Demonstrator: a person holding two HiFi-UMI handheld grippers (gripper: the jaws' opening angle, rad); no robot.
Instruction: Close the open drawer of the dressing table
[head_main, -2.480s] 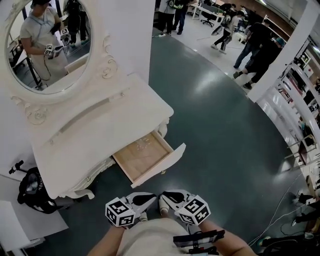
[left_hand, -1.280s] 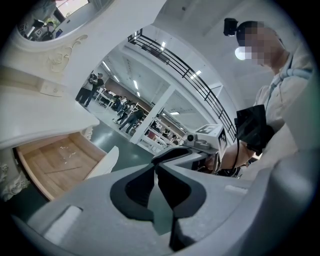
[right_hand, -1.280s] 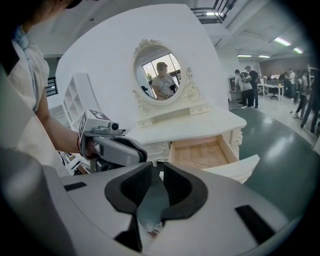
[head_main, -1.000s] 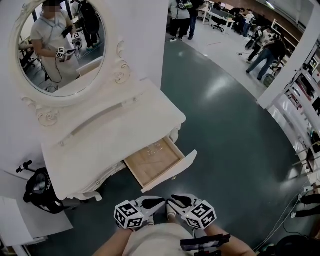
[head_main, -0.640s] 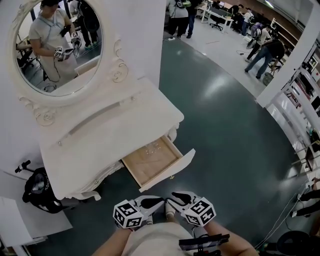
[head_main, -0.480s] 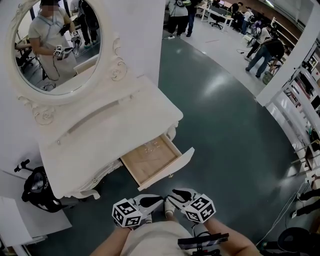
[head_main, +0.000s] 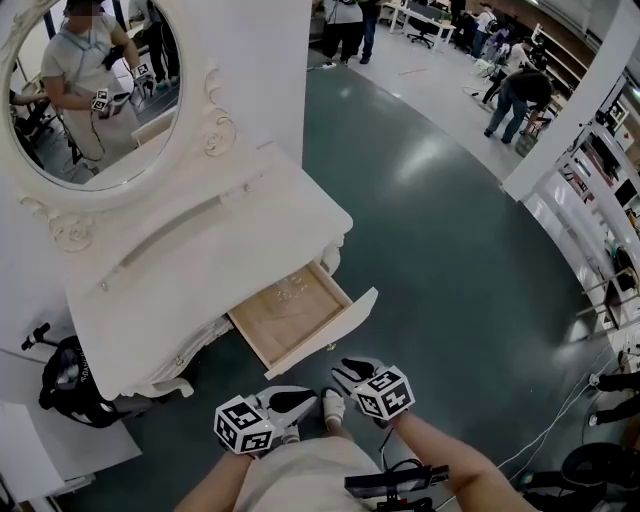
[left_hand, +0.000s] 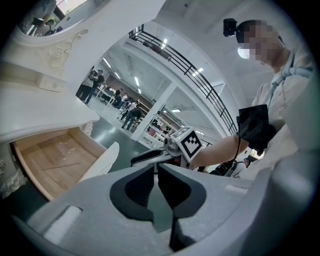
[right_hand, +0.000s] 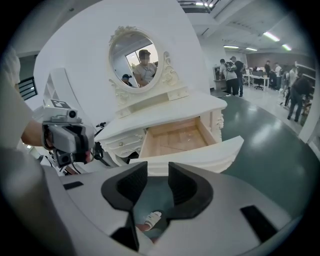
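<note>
The white dressing table (head_main: 200, 250) with an oval mirror (head_main: 90, 90) stands at the left. Its wooden drawer (head_main: 285, 315) is pulled out, with the white front panel (head_main: 325, 335) facing me. My right gripper (head_main: 350, 368) hangs just short of that panel, pointing down at it. Its jaws are opening, and between them I see only floor and a shoe. In the right gripper view the drawer (right_hand: 175, 137) and front panel (right_hand: 200, 152) lie straight beyond the right gripper (right_hand: 157, 172). My left gripper (head_main: 298, 400) stays back, close to my body. The left gripper (left_hand: 156, 167) is shut with nothing held.
A black bag (head_main: 60, 375) lies on the floor by the table's left end. A white pillar (head_main: 575, 90) and shelves (head_main: 600, 190) stand to the right, with cables (head_main: 560, 420) on the green floor. Several people stand far off at the back.
My right gripper has moved forward and down towards the drawer front, and its jaws have widened. The left gripper has stayed where it was. The drawer is as far out as before.
</note>
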